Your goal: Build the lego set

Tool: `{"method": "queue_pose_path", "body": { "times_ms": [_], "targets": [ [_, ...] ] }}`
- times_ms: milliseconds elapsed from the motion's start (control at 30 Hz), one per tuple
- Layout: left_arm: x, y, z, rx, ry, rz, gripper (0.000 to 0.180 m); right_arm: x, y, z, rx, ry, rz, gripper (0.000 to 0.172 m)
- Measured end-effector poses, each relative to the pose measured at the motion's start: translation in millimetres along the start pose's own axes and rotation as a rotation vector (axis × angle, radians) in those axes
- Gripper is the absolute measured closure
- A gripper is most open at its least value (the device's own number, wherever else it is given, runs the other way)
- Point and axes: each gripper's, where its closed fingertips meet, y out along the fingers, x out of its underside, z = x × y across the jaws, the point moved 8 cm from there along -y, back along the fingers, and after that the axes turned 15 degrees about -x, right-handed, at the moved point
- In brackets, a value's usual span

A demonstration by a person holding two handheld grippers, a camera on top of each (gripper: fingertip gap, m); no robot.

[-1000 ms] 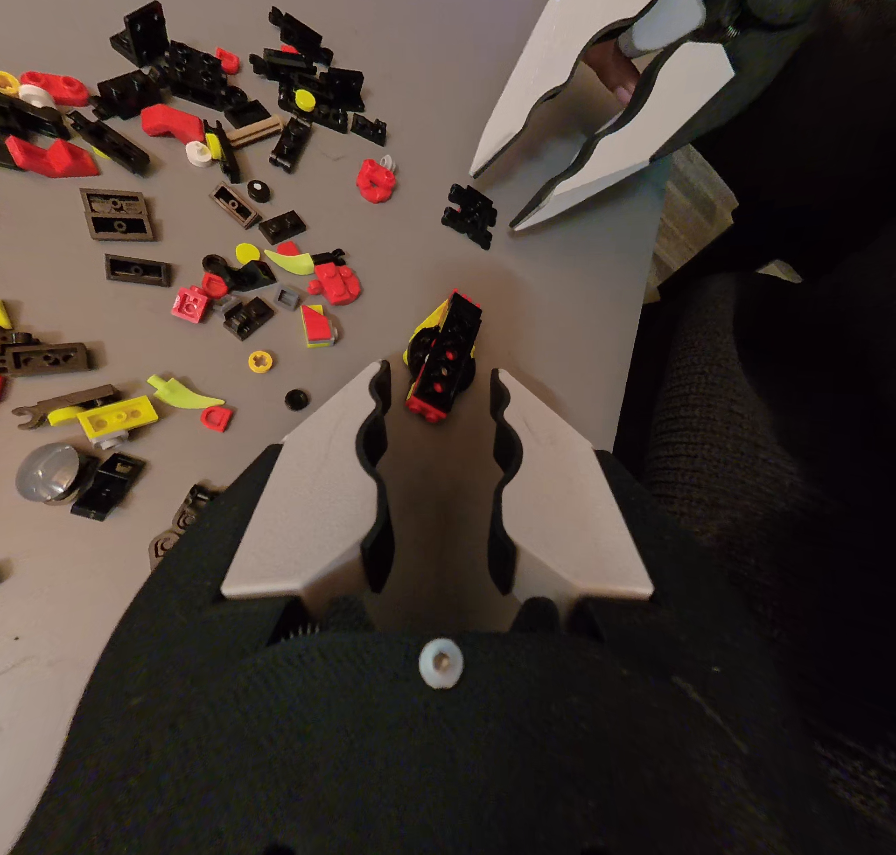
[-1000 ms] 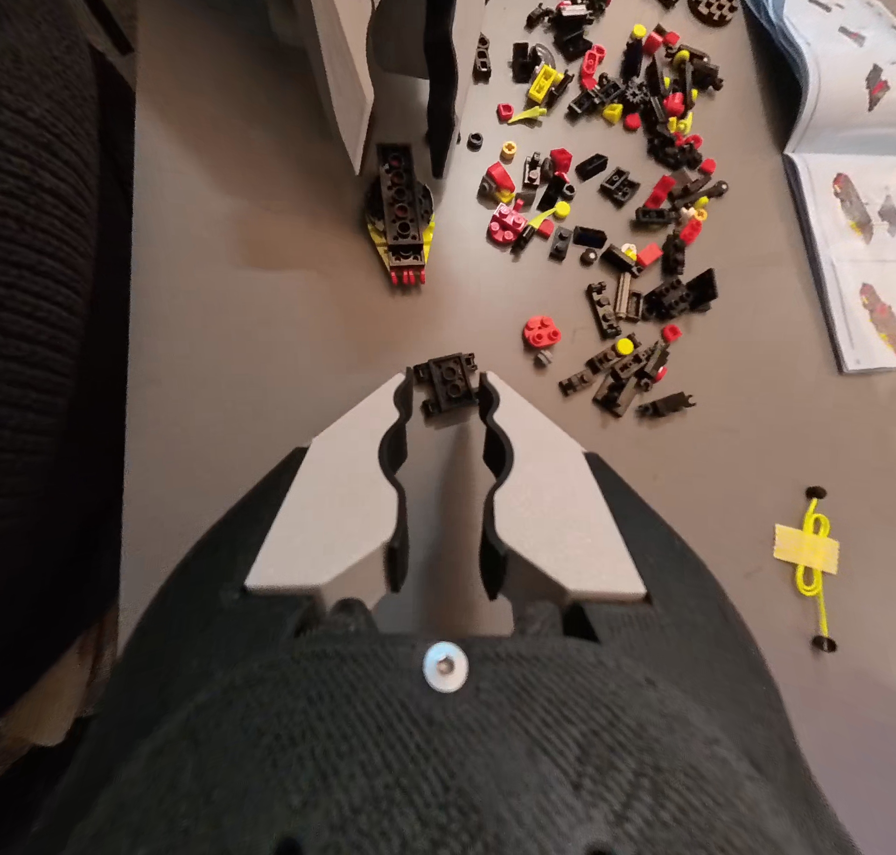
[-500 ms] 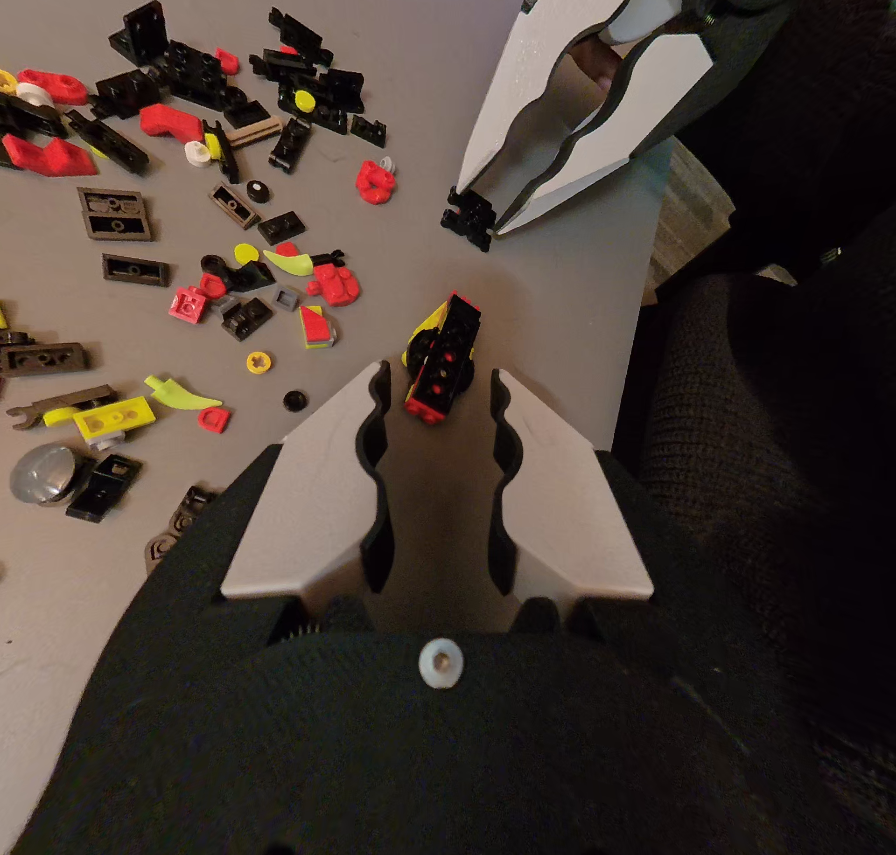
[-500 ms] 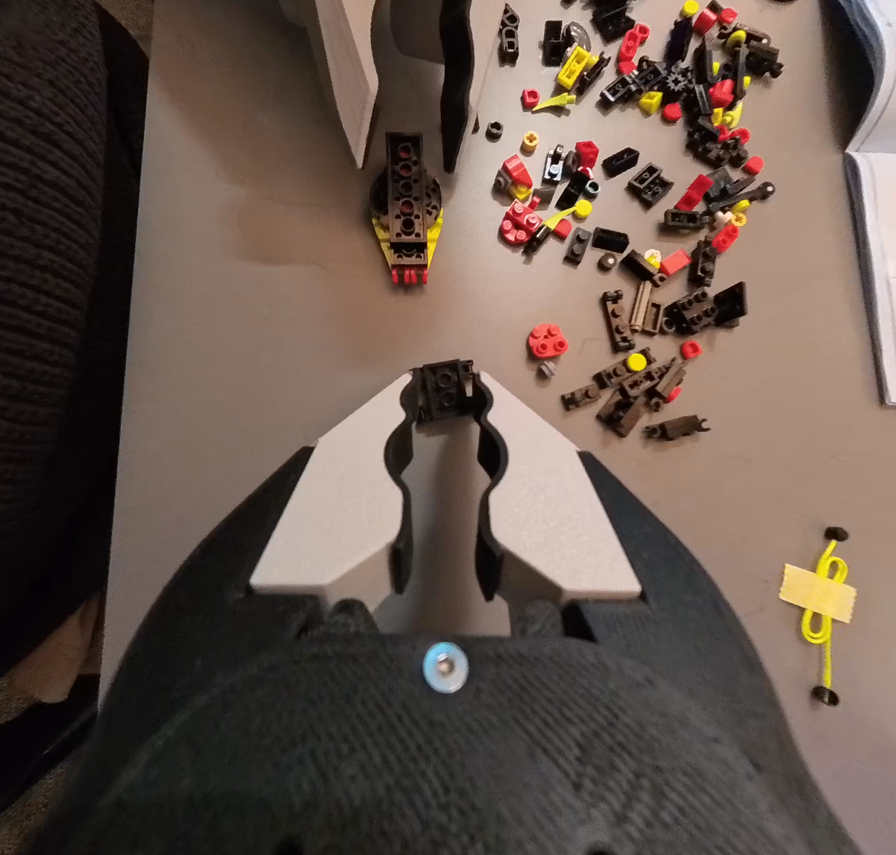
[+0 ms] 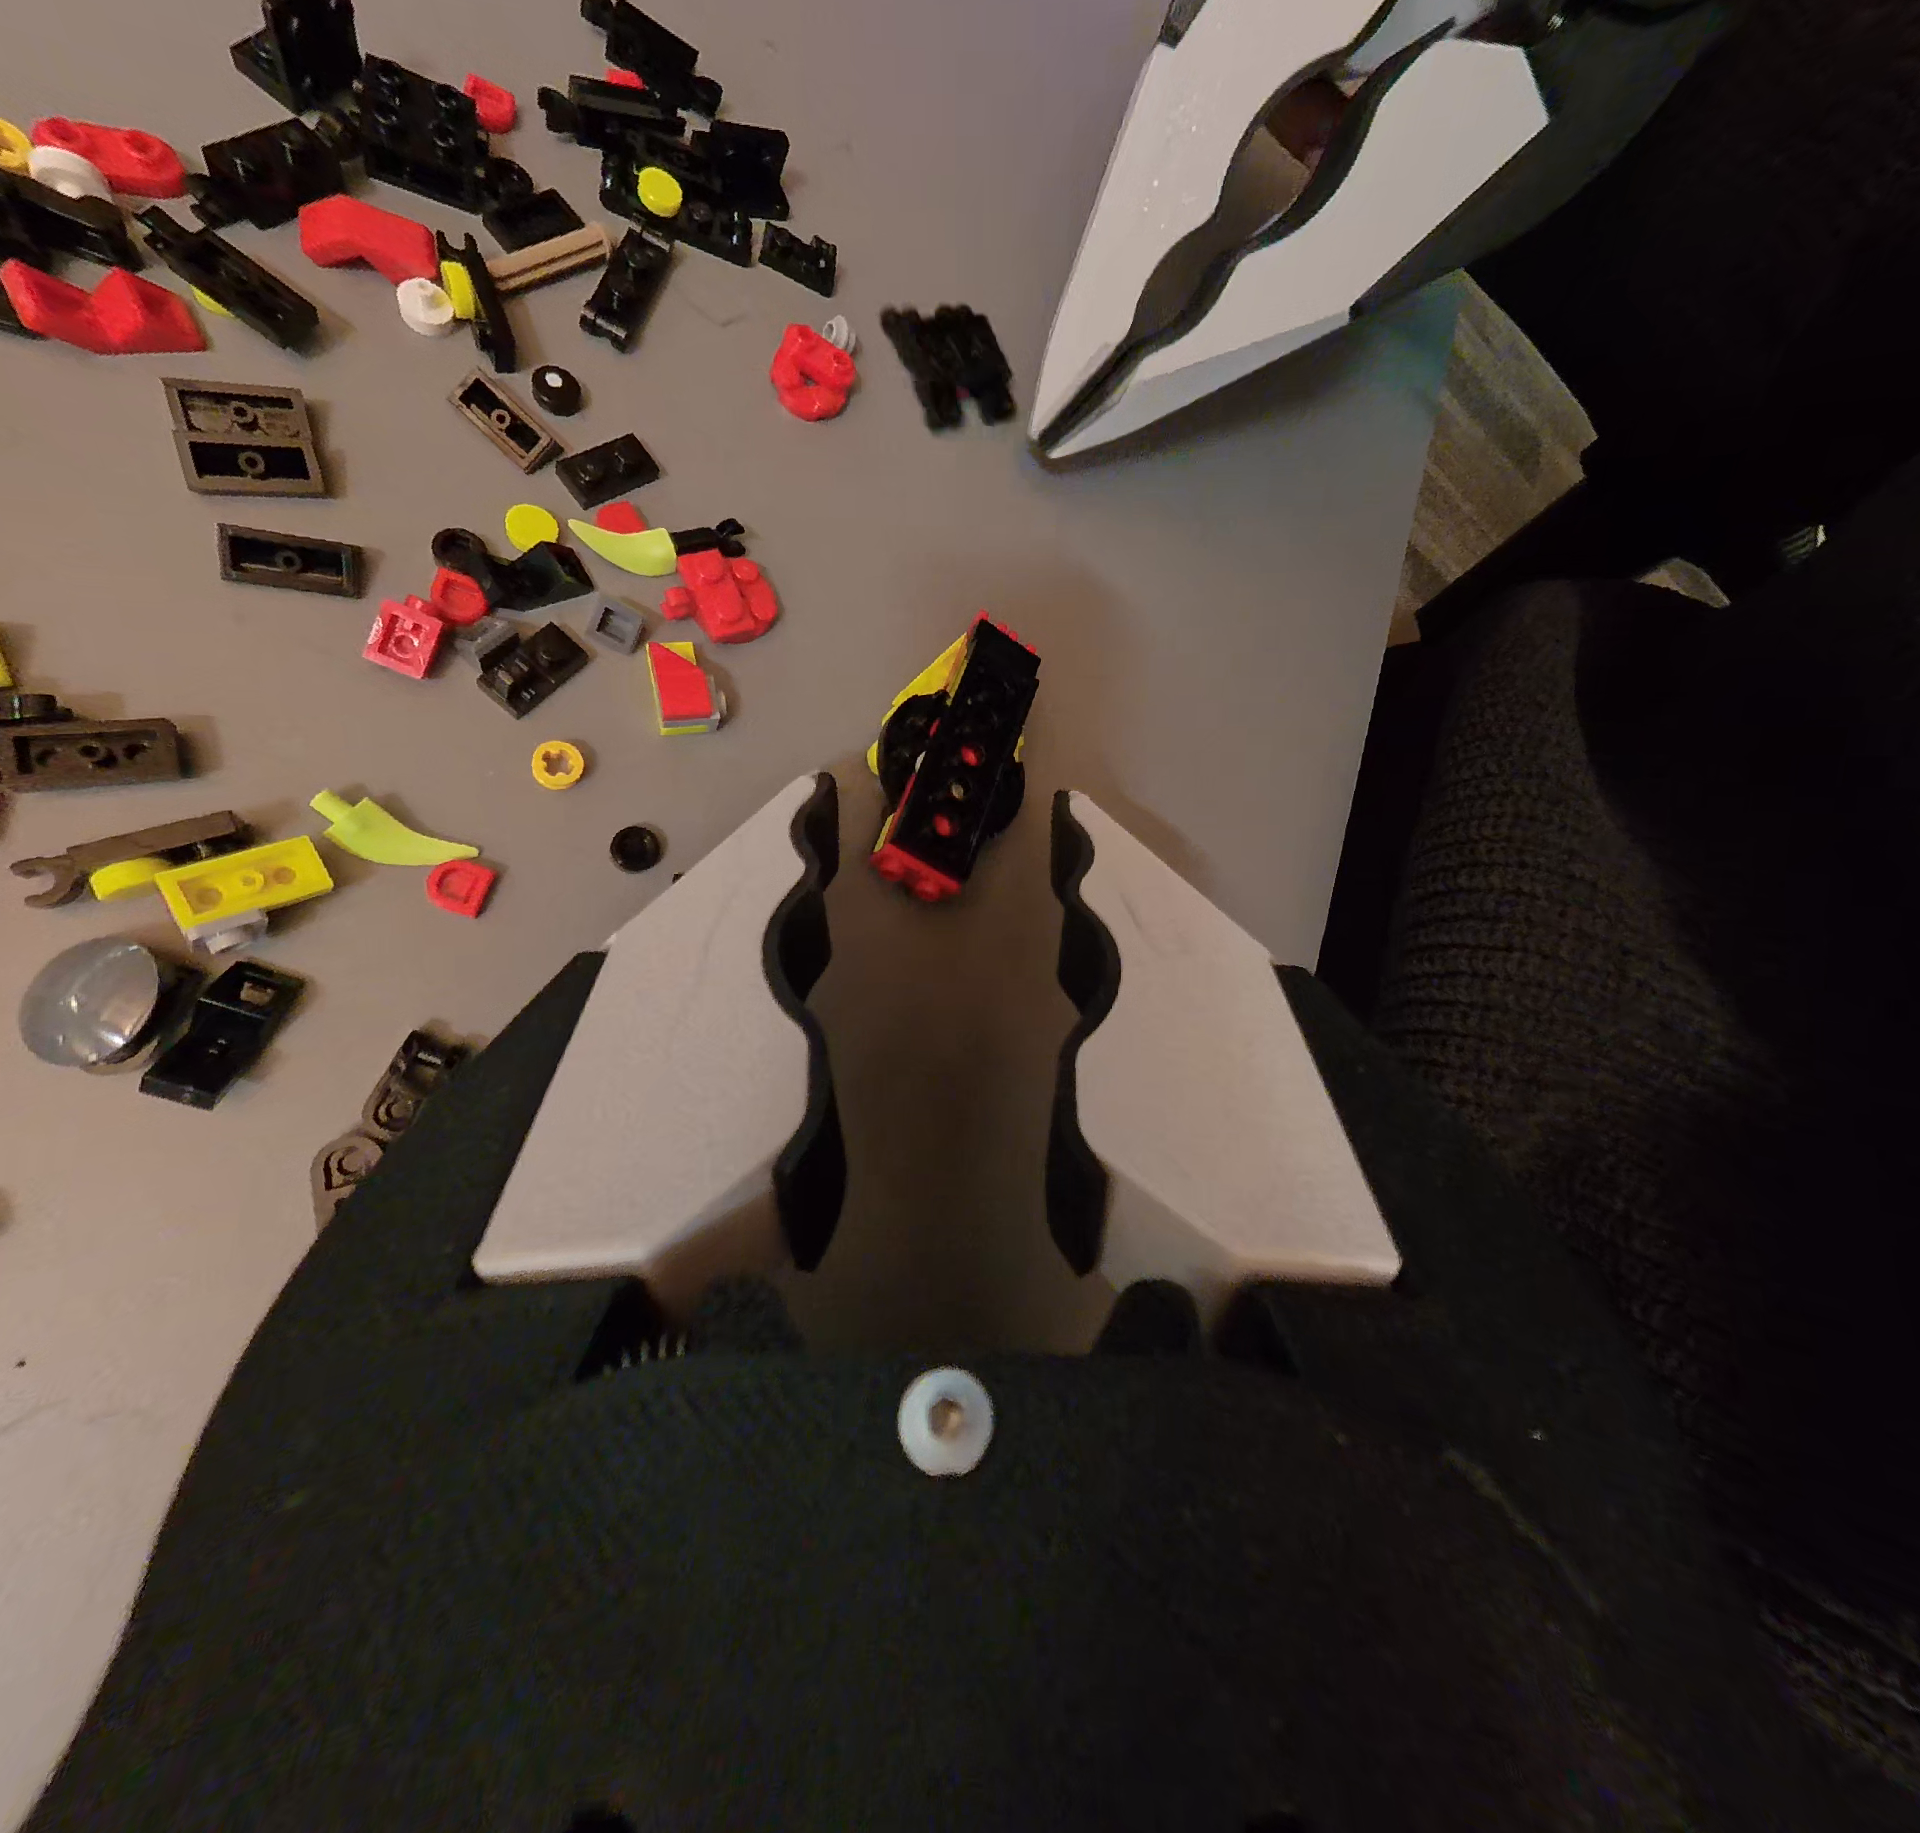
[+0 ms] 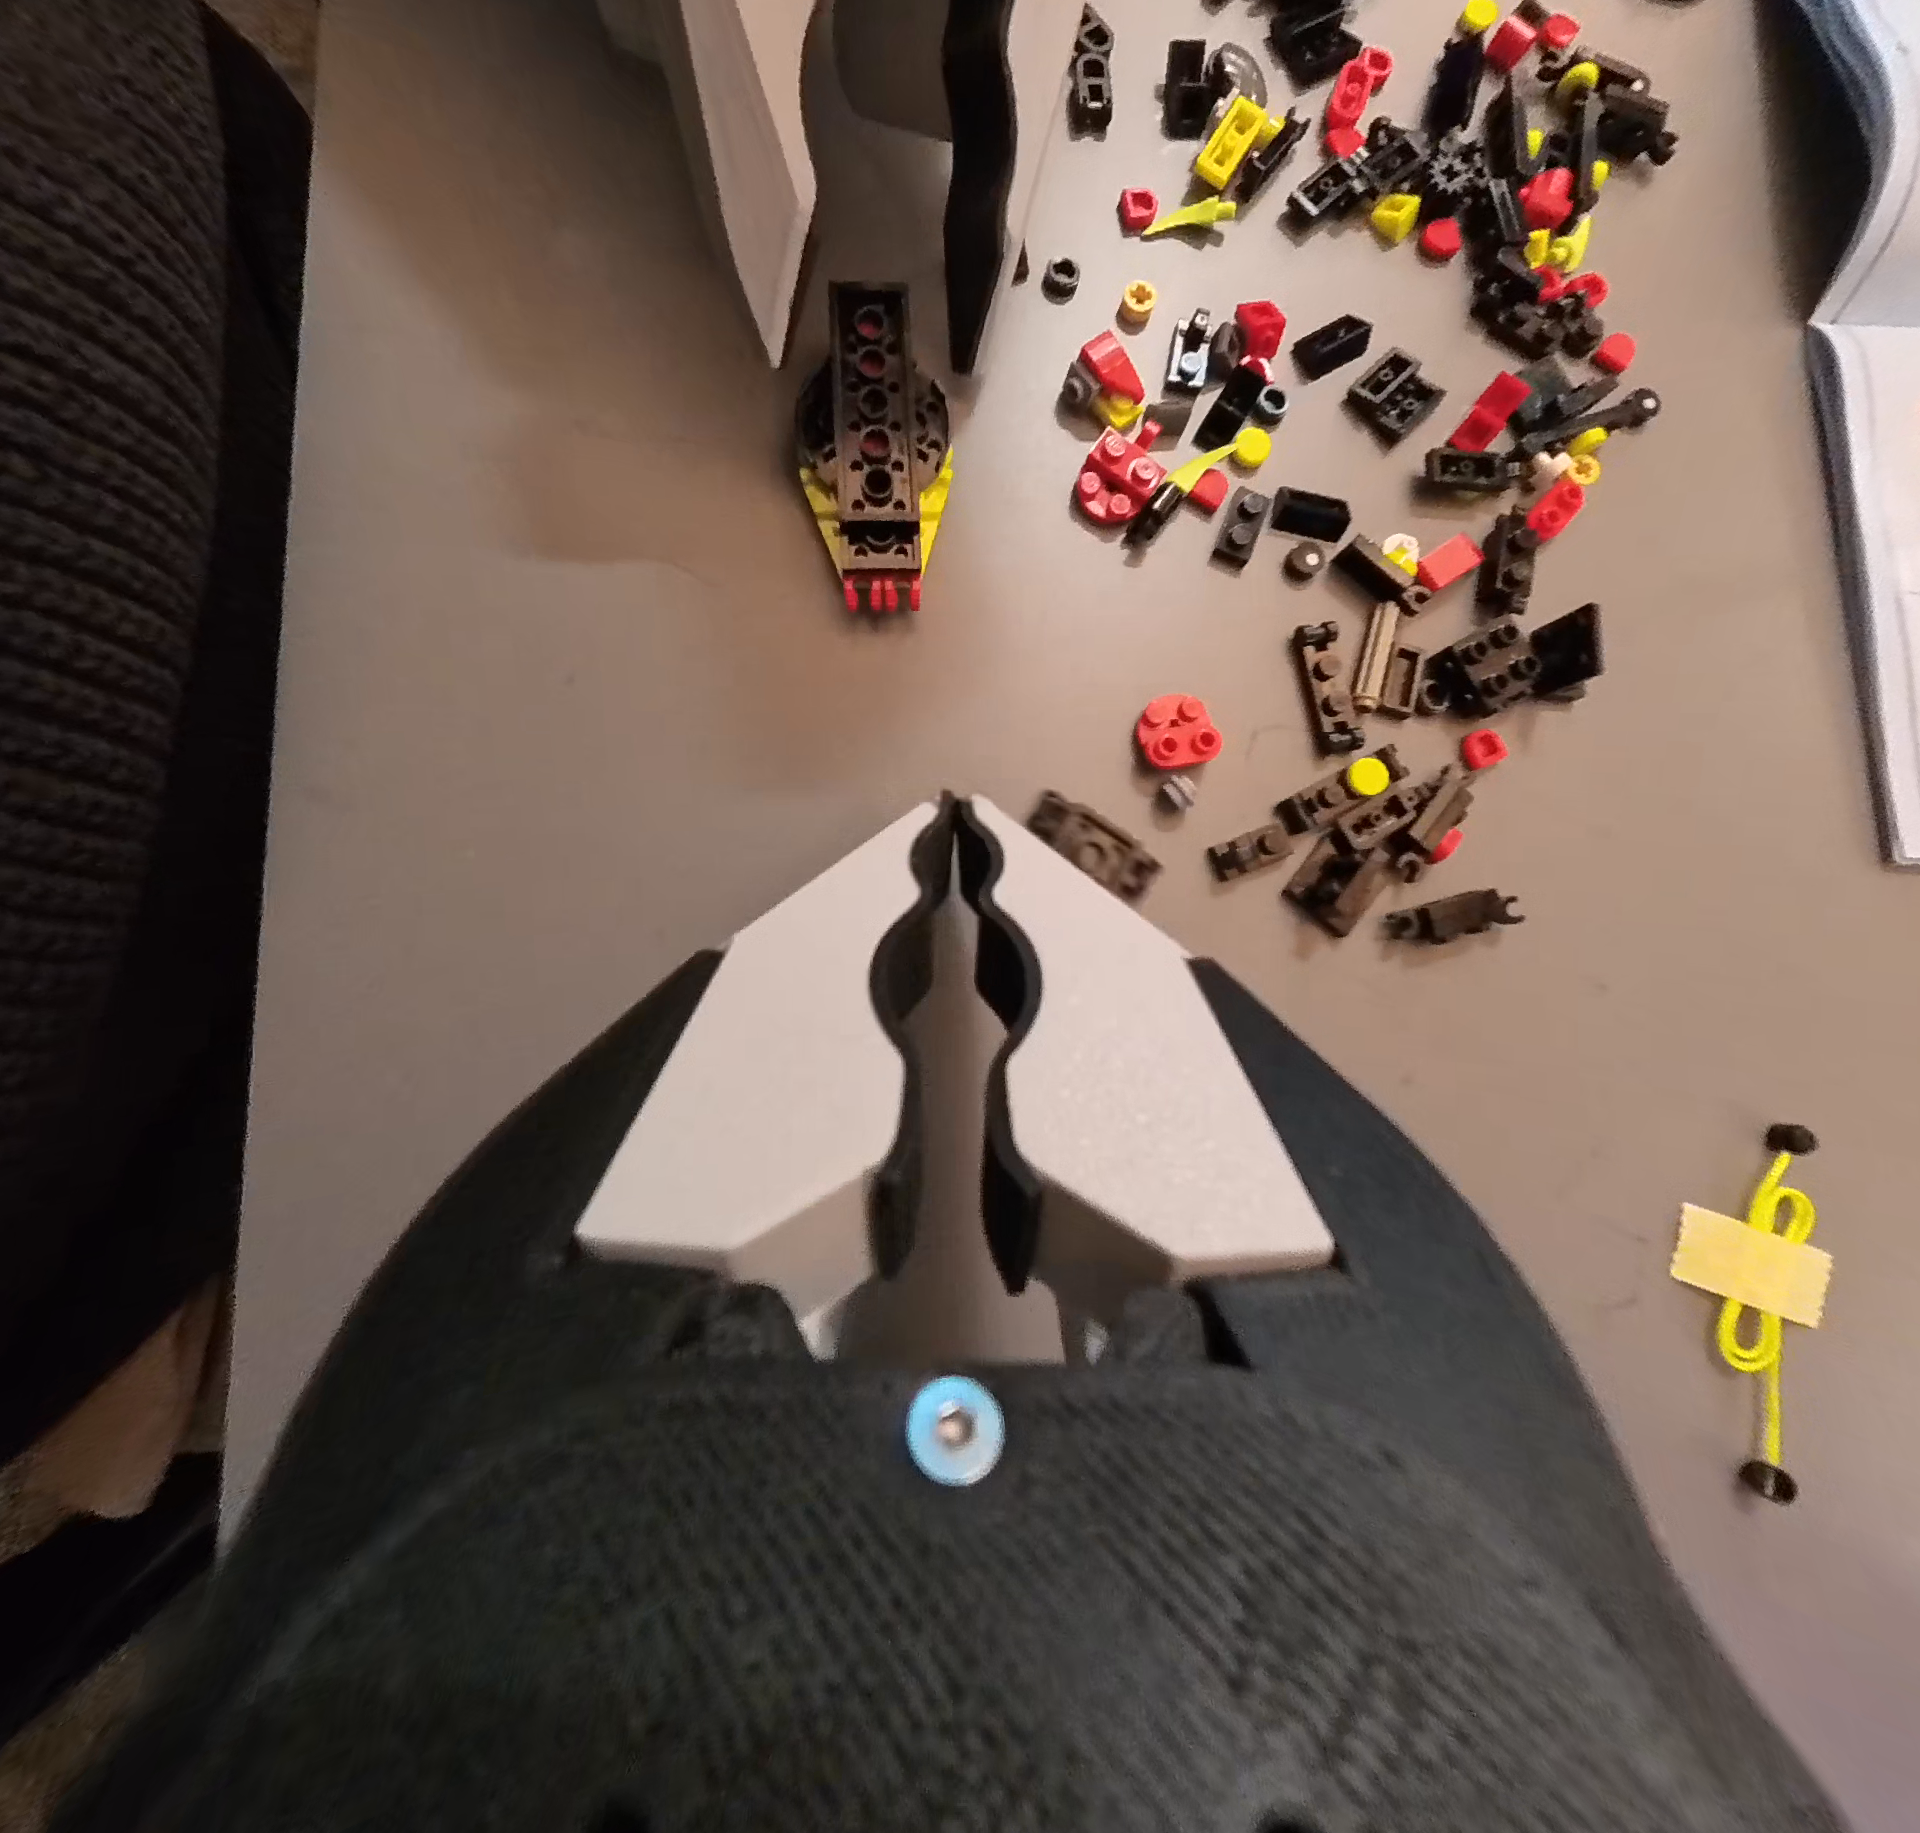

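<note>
Moved: right gripper (image 6: 951, 807) has snapped closed on nothing; black plate (image 6: 1096, 843) is now lying just right of its tips.
Left gripper (image 5: 940, 807): gaping around the black-red-yellow model (image 5: 961, 755), pads clear.
Room: bare grey table (image 6: 540, 744) leftward to its edge.
Parts: loose studded plastic bricks (image 6: 1403, 433) crowding the right.

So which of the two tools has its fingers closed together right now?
The right tool: its fingertips meet with nothing between them. The left tool stands open, its fingers apart on either side of the small black, red and yellow brick model.
</note>
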Motion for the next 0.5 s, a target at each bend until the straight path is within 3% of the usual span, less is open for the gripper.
{"method": "queue_pose_path", "body": {
  "times_ms": [200, 500],
  "targets": [
    [0.7, 0.1, 0.5, 0.001, 0.005, -0.006, 0.142, 0.6, -4.2, 6.5, 0.07, 0.037, 0.005, 0.16],
    [1.2, 1.0, 0.3, 0.001, 0.007, -0.012, 0.142, -4.4, -17.7, 19.4, 0.231, 0.428, 0.129, 0.143]
  ]
}}
